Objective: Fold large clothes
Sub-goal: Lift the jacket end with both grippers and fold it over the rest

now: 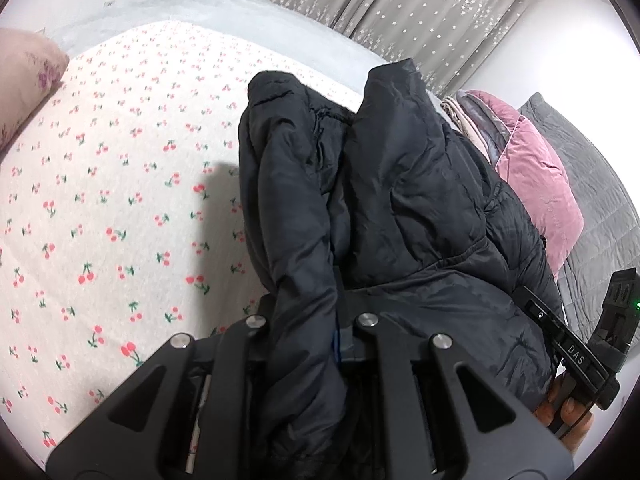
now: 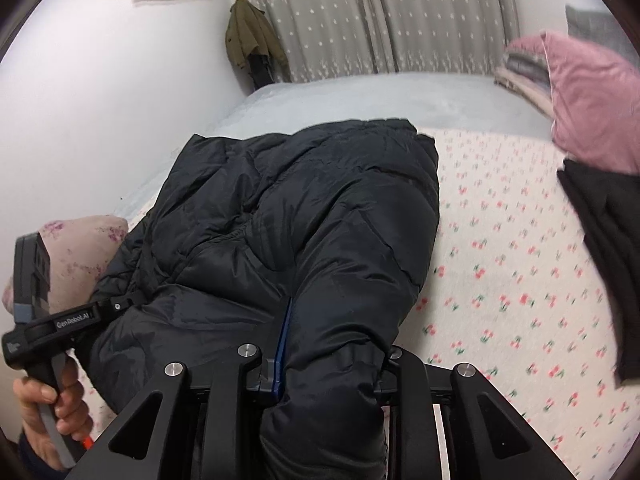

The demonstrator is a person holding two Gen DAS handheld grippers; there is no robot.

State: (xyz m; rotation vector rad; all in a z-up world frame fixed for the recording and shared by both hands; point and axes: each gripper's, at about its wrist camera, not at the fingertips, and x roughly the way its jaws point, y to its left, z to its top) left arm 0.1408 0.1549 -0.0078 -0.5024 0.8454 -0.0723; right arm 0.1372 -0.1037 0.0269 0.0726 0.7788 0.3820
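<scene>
Left wrist view: both tools, left tool [image 1: 320, 320] and right tool [image 2: 332, 364], clamp the black jacket [image 1: 400, 200]; cherry-print sheet [image 1: 100, 200] lies bare leftward.

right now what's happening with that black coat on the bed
A person is folding a black puffer jacket on a bed with a cherry-print sheet, using two handheld grippers. The left gripper and the right gripper each have a bunch of the jacket's fabric pinched between their fingers. A pink quilt lies folded nearby.
</scene>
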